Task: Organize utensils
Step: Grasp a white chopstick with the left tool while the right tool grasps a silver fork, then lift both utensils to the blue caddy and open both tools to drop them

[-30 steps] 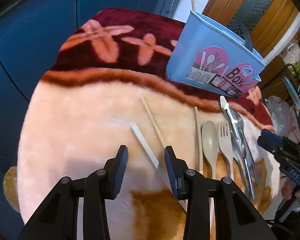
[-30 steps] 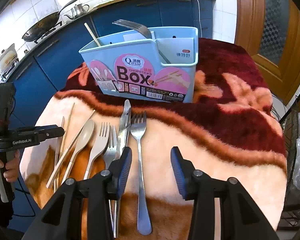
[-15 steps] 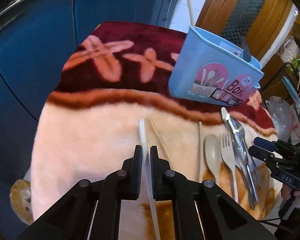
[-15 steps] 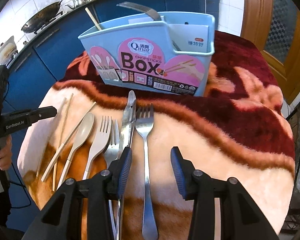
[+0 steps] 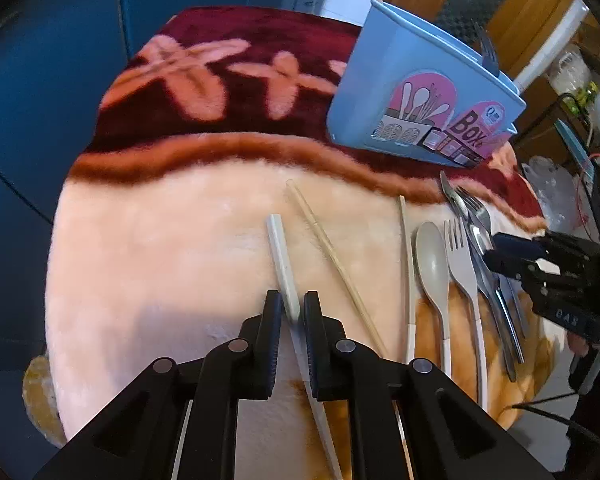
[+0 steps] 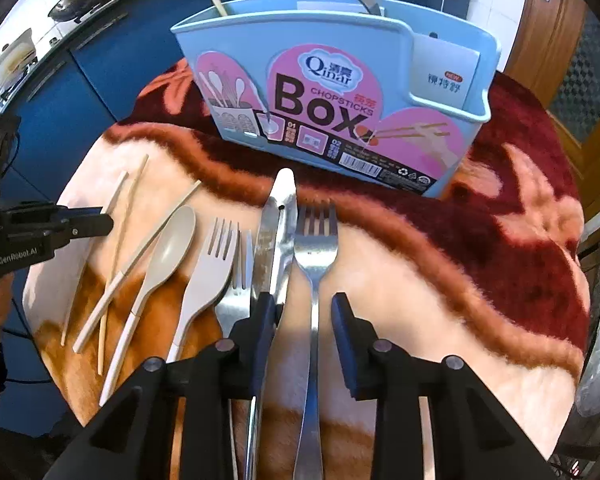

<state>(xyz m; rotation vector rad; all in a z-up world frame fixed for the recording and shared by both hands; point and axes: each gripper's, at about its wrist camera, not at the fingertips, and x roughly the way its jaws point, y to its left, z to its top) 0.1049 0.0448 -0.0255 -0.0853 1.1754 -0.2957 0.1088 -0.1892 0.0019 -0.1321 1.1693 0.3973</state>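
Note:
My left gripper (image 5: 293, 300) is shut on a white chopstick (image 5: 280, 248) on the blanket, and its jaws are opening slightly. The right wrist view shows that left gripper (image 6: 100, 220) at the far left. My right gripper (image 6: 302, 304) straddles the handle of a metal fork (image 6: 315, 240). Its jaws are closing and the pads stand clear of the handle. Its left finger lies over a metal knife (image 6: 278, 220). The blue utensil box (image 6: 332, 92) stands behind the row and holds a fork and a wooden chopstick. A beige spoon (image 6: 172, 244) and a beige fork (image 6: 214, 264) lie to the left.
A wooden chopstick (image 5: 328, 244) and another pale chopstick (image 5: 406, 248) lie between the white one and the spoon. The round table's plush blanket (image 5: 160, 264) drops off at the left and near edges. Blue cabinets (image 5: 40, 80) stand behind, a wooden door (image 6: 560, 60) to the right.
My left gripper closed on the white chopstick, which swung from slanted to nearly straight ahead. My right gripper moved in lower over the metal fork and its jaws narrowed.

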